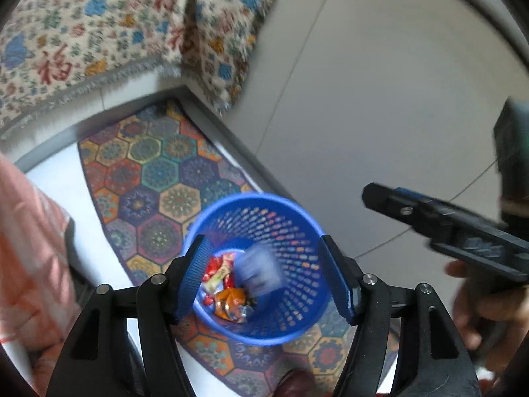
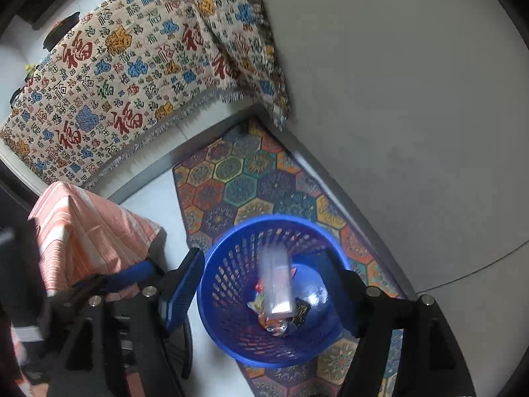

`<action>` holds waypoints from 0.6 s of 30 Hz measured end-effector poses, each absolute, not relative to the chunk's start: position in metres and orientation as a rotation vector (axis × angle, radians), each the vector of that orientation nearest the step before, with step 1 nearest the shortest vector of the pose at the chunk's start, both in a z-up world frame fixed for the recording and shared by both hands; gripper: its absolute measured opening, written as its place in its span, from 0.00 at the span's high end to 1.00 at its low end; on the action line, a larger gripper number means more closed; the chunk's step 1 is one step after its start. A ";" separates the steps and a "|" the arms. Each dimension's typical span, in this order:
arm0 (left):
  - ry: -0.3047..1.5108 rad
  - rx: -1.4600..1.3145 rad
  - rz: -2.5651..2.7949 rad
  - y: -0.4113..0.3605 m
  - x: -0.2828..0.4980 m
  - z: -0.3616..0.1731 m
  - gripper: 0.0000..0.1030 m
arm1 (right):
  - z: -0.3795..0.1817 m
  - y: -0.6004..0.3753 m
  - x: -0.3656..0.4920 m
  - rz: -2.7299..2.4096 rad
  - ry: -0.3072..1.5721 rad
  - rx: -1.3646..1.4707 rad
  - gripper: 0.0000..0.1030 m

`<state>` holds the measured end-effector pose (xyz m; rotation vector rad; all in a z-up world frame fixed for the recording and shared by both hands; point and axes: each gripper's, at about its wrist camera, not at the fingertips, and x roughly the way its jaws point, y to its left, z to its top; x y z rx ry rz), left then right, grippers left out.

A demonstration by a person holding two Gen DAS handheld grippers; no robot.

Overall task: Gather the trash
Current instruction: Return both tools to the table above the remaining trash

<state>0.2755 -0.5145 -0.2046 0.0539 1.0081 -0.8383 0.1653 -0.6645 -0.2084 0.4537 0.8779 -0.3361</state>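
The left tool (image 1: pixel 264 273) is hanging released over the blue basket (image 1: pixel 297 330), which is standing on the patterned rug (image 1: pixel 148 178). A blurred pale item (image 1: pixel 261 269) is showing above wrappers (image 1: pixel 228 294) inside. The right tool (image 2: pixel 264 287) is also gaping, empty, above the same basket.

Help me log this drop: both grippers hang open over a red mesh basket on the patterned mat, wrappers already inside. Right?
Not quite: the mesh basket is blue, as the right wrist view shows. The rest holds: left gripper and right gripper open, wrappers inside, patterned mat underneath.

light: soft, even | blur: falling item smeared | edges: fisheye-warped, dark
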 end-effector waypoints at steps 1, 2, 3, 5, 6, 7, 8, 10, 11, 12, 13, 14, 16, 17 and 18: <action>0.987 0.043 -0.841 -0.503 0.272 -0.191 0.27 | -0.203 -0.662 0.165 -0.341 0.866 0.434 0.29; 0.969 0.042 -0.840 -0.494 0.271 -0.181 0.26 | -0.195 -0.657 0.164 -0.350 0.844 0.398 0.29; 0.935 0.046 -0.832 -0.477 0.264 -0.165 0.21 | -0.188 -0.654 0.163 -0.357 0.826 0.371 0.29; 0.905 0.054 -0.816 -0.453 0.256 -0.147 0.14 | -0.174 -0.645 0.162 -0.361 0.794 0.325 0.28; 0.891 0.058 -0.805 -0.432 0.249 -0.137 0.12 | -0.167 -0.638 0.162 -0.366 0.782 0.301 0.23; 0.884 0.060 -0.797 -0.414 0.243 -0.130 0.10 | -0.160 -0.631 0.164 -0.373 0.774 0.271 0.21; 0.885 0.066 -0.780 -0.396 0.236 -0.125 0.09 | -0.154 -0.623 0.165 -0.376 0.766 0.240 0.21; 0.895 0.078 -0.735 -0.361 0.228 -0.124 0.08 | -0.144 -0.606 0.168 -0.375 0.754 0.182 0.21; 0.905 0.080 -0.709 -0.340 0.223 -0.125 0.08 | -0.139 -0.596 0.171 -0.372 0.749 0.154 0.21; 0.923 0.083 -0.673 -0.316 0.218 -0.128 0.08 | -0.133 -0.582 0.173 -0.367 0.742 0.119 0.21; 0.937 0.089 -0.630 -0.290 0.214 -0.132 0.08 | -0.130 -0.571 0.175 -0.359 0.735 0.098 0.21; 0.944 0.091 -0.598 -0.273 0.211 -0.135 0.08 | -0.126 -0.558 0.177 -0.346 0.728 0.082 0.21; 0.963 0.089 -0.489 -0.220 0.207 -0.145 0.08 | -0.117 -0.525 0.179 -0.292 0.712 0.072 0.21; 0.967 0.084 -0.451 -0.202 0.205 -0.148 0.08 | -0.113 -0.509 0.179 -0.264 0.707 0.069 0.21; 0.966 0.079 -0.383 -0.173 0.204 -0.152 0.08 | -0.110 -0.490 0.180 -0.233 0.704 0.062 0.21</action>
